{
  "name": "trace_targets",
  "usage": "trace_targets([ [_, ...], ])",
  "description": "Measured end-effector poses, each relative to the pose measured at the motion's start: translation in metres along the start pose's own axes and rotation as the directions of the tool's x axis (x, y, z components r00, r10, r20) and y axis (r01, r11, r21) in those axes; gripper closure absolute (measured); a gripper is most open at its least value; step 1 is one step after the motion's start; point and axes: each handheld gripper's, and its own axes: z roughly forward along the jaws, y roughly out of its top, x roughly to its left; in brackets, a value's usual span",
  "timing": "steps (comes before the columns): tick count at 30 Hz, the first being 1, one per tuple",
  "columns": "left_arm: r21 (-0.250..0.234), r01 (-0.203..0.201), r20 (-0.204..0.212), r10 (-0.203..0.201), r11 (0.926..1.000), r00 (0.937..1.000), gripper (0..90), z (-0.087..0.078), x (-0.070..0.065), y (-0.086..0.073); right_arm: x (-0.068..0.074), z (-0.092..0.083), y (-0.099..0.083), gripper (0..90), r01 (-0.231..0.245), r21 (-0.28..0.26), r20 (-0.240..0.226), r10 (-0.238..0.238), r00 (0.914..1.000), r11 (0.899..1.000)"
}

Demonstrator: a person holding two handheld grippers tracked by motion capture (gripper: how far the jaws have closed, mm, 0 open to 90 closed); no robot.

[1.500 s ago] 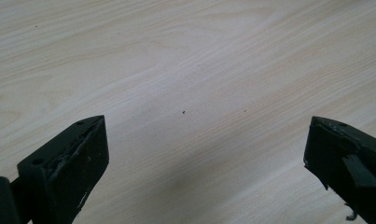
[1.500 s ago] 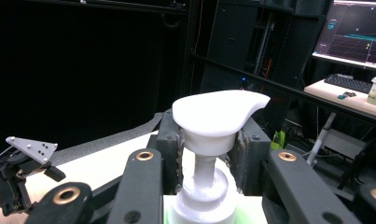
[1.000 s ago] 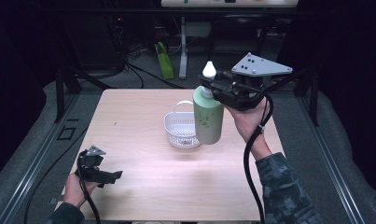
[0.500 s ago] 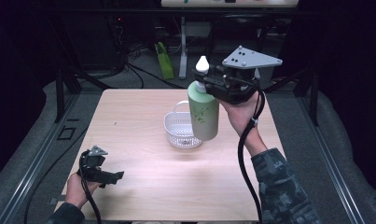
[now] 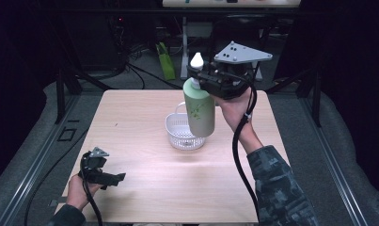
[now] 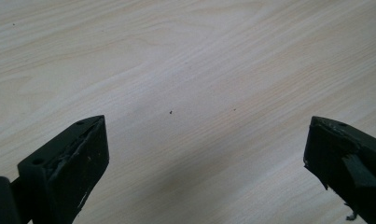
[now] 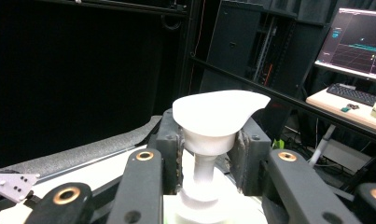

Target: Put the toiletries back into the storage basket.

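From above, the right hand-held gripper (image 5: 203, 77) grips a pale green pump bottle (image 5: 199, 107) by its neck, upright above a white basket (image 5: 182, 132) on the desk (image 5: 130, 136). Its own view shows the white pump head (image 7: 217, 112) between the jaws. The left hand-held gripper (image 5: 102, 174) rests wide open near the desk's front-left corner.

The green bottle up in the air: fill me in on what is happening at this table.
A person's right gripper is shut on the neck of a green pump bottle, holding it upright in the air above a small white basket on the wooden table. The left gripper rests low near the table's front left corner, jaws open and empty.
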Motion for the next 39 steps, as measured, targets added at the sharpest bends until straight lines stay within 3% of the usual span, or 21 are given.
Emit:
trace_targets([
  [39,-0.003,0.000,0.005,0.000,1.0000,1.0000,0.1,0.001,0.001,0.000,-0.011,0.042,-0.009,67.7,-0.040,0.008,0.039,0.040,0.9984,0.999],
])
